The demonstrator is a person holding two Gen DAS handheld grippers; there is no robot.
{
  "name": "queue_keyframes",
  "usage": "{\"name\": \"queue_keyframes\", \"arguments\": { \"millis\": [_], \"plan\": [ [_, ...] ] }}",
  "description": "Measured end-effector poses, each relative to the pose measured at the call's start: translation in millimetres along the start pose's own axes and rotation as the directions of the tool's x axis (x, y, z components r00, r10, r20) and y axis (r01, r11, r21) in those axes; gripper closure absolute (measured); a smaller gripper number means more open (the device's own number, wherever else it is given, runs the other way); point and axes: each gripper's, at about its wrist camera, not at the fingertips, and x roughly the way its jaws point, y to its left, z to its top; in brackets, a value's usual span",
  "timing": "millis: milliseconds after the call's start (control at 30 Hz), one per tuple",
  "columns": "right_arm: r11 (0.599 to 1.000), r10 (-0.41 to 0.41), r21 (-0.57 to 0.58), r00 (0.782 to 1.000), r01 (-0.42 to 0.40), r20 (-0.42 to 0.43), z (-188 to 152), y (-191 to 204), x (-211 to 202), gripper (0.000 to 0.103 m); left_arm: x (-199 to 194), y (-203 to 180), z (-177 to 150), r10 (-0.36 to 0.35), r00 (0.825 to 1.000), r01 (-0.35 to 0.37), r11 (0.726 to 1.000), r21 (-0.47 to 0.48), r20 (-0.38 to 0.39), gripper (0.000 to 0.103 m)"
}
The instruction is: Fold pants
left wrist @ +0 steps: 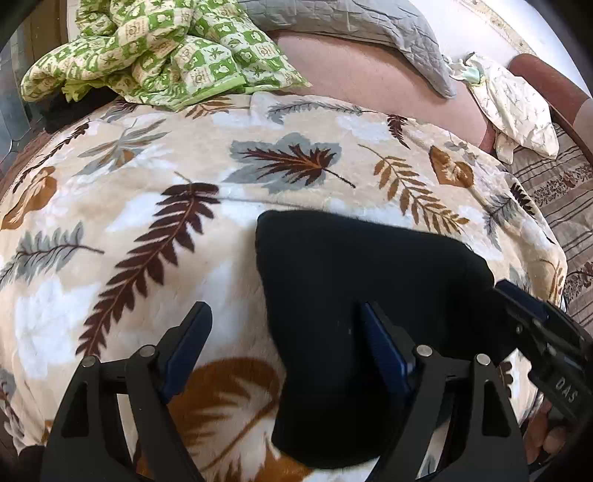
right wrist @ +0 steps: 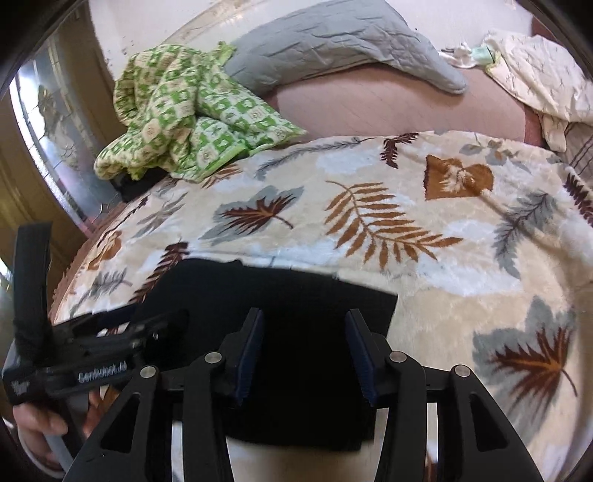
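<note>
The black pants point(left wrist: 352, 296) lie folded into a compact dark bundle on the leaf-patterned blanket point(left wrist: 148, 207). My left gripper point(left wrist: 285, 333) is open and hovers over the bundle's left edge, one finger over the blanket and one over the pants. The right gripper shows at that view's right edge point(left wrist: 537, 333). In the right wrist view the pants point(right wrist: 296, 296) sit just below my right gripper point(right wrist: 304, 345), which is open and empty above them. The left gripper body point(right wrist: 92, 356) shows at the left of that view, held by a hand.
A green checkered quilt point(left wrist: 166, 55) is bunched at the far left of the bed. A grey pillow point(left wrist: 352, 33) and a pale crumpled cloth point(left wrist: 515, 104) lie at the back. A striped cover point(left wrist: 563, 200) lies on the right.
</note>
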Motion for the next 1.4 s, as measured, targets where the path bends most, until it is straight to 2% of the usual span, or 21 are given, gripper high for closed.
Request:
{"name": "queue_keyframes", "arguments": {
  "millis": [300, 500, 667, 767, 967, 1167, 1267, 1400],
  "plan": [
    [1.0, -0.005, 0.0, 1.0, 0.005, -0.028, -30, -4, -18, 0.056, -10, -2, -21, 0.003, 1.0, -0.003, 1.0, 0.008, 0.008, 0.02],
    [0.999, -0.021, 0.024, 0.998, 0.022, -0.052, -40, -11, -10, 0.054, -5, -3, -26, 0.003, 1.0, -0.003, 1.0, -0.001, 0.002, 0.02],
    [0.999, -0.021, 0.046, 0.997, 0.025, -0.069, -48, -17, -1, 0.049, -4, -4, -29, 0.003, 1.0, -0.003, 1.0, -0.001, 0.006, 0.019],
    [0.997, 0.002, 0.082, 0.998, 0.004, -0.069, -48, -22, -2, 0.048, -5, -3, -29, -0.002, 1.0, 0.002, 1.0, -0.008, 0.005, 0.019],
    [0.999, -0.046, 0.007, 0.998, 0.047, -0.029, -38, -5, -23, 0.048, -6, -3, -30, 0.001, 1.0, -0.001, 1.0, -0.014, 0.005, 0.019],
    [1.0, 0.0, -0.022, 1.0, 0.001, 0.016, -27, 11, -36, 0.048, -6, -4, -30, 0.007, 1.0, -0.007, 1.0, -0.011, 0.006, 0.019],
    [0.999, 0.01, -0.031, 1.0, -0.01, 0.007, -27, 16, -30, 0.048, -6, -4, -31, 0.008, 1.0, -0.008, 1.0, -0.011, 0.008, 0.019],
    [0.999, -0.007, -0.039, 0.999, 0.005, -0.048, -38, 16, -13, 0.049, -6, -4, -32, 0.003, 1.0, -0.003, 1.0, -0.014, 0.003, 0.017]
  ]
}}
